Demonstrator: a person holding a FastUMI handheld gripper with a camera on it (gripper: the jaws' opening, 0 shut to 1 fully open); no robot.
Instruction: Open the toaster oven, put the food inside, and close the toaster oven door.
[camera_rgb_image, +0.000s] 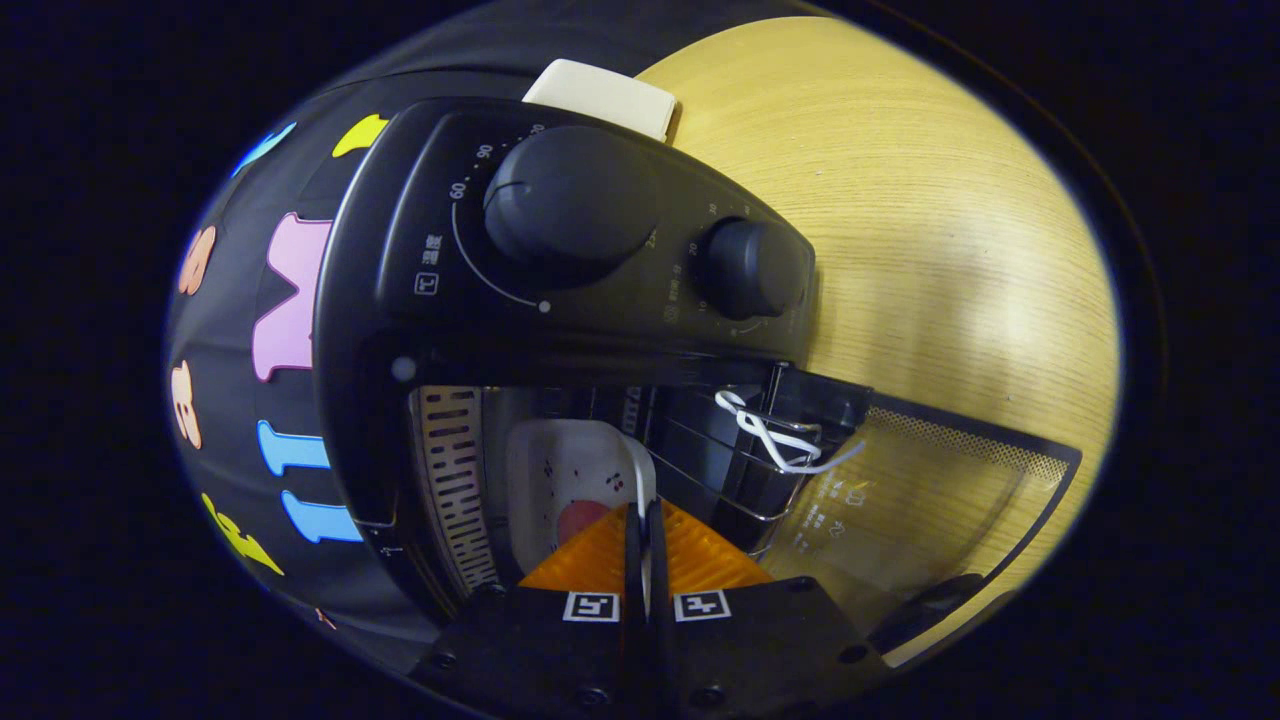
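The black toaster oven (560, 230) stands on a wooden table with its two dials facing me, and the whole view is tilted. Its glass door (930, 490) hangs open to the right of the fingers, with its handle near them. Inside the cavity a white dish (565, 465) rests by the wire rack (720, 460) and carries a reddish piece of food (578, 520). My gripper (641, 512) reaches into the oven's mouth. Its fingers are shut on the dish's rim, and a thin white strip of that rim shows between them.
The light wooden table (930, 200) spreads out beyond and to the right of the oven. A cream-coloured box (605, 95) sits behind the oven's top. A white twist tie (780, 435) is looped on the rack near the door hinge. A heating slot panel (455, 480) lines the cavity wall.
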